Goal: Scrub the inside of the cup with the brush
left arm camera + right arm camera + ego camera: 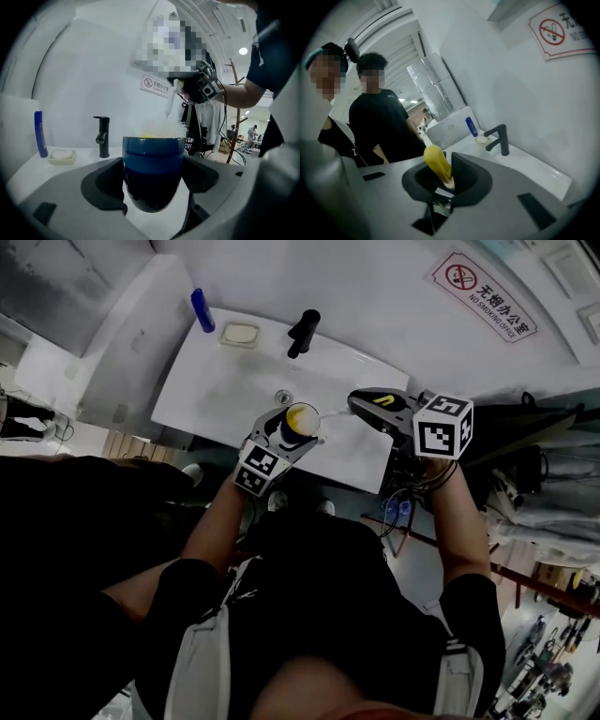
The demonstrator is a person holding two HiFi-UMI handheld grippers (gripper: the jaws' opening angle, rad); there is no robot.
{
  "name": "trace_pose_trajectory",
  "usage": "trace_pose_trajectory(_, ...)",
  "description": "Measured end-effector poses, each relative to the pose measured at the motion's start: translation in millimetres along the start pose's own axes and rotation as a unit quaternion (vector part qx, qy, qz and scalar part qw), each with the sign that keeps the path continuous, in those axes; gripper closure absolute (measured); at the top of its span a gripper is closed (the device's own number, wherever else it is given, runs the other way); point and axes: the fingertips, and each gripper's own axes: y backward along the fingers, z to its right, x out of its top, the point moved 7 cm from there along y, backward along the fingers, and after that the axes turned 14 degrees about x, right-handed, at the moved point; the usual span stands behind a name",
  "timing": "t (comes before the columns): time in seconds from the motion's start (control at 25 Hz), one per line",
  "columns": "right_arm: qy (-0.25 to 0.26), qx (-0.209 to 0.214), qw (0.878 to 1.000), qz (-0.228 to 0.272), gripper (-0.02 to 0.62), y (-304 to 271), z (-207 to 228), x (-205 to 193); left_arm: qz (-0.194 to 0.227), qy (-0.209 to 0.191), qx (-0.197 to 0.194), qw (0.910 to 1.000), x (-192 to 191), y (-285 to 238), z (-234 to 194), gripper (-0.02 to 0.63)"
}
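Left tongs (152, 174) clamp the cup (152, 152) upright; right tongs (446, 177) grip the brush (436, 161), bristles slanting toward its mouth.

The glossy round cup (153, 161) is banded blue, yellow inside. The slim plastic brush (437, 162) has a yellow handle. At 12 o'clock of the white rectangular basin (216, 390) stands a matte black tap (302, 331). The marker cube (443, 427) bears black-and-white squares.
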Motion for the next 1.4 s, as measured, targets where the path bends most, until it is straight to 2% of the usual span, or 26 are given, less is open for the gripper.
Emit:
trace_pose_trajectory(0.2, 0.073, -0.011, 0.997, 0.031, 0.561, -20.0, -16.7, 19.2, -0.002, -0.027, -0.02, 0.9994, 2.4, -3.5, 12.9, 0.239)
trace_pose_trajectory(0.36, 0.116, -0.042, 0.99, 0.074, 0.566, -31.3, -16.0, 35.5, 0.011, -0.022, -0.04, 0.9989, 8.5, -1.9, 28.7, 0.239)
trace_pose_trajectory(0.64, 0.114, -0.071, 0.982, 0.132, 0.566, -21.1, -19.9, 44.9, 0.032, -0.007, -0.021, 0.9992, 13.8, 7.8, 21.1, 0.239)
trace_pose_trajectory(0.76, 0.113, -0.079, 0.976, 0.17, 0.566, -8.1, -29.4, 55.8, 0.035, -0.016, -0.007, 0.9992, 16.1, 11.3, 12.7, 0.24)
trace_pose_trajectory(0.92, 0.12, -0.095, 0.961, 0.231, 0.566, 21.9, -48.1, 72.2, 0.036, -0.008, 0.01, 0.9993, 15.7, 15.2, 5.3, 0.239)
trace_pose_trajectory(1.16, 0.143, -0.156, 0.922, 0.323, 0.566, 81.1, -70.4, 84.7, 0.037, 0.003, 0.038, 0.9986, 12.3, 16.7, -8.6, 0.24)
trace_pose_trajectory(1.28, 0.151, -0.191, 0.911, 0.334, 0.566, 98.4, -67.6, 78.6, 0.038, 0.004, 0.047, 0.9981, 18.2, 19.7, -15.0, 0.239)
trace_pose_trajectory(1.4, 0.144, -0.246, 0.904, 0.32, 0.566, 103.7, -52.7, 56.2, 0.046, 0.01, 0.064, 0.9968, 26.3, 22.7, -21.7, 0.239)
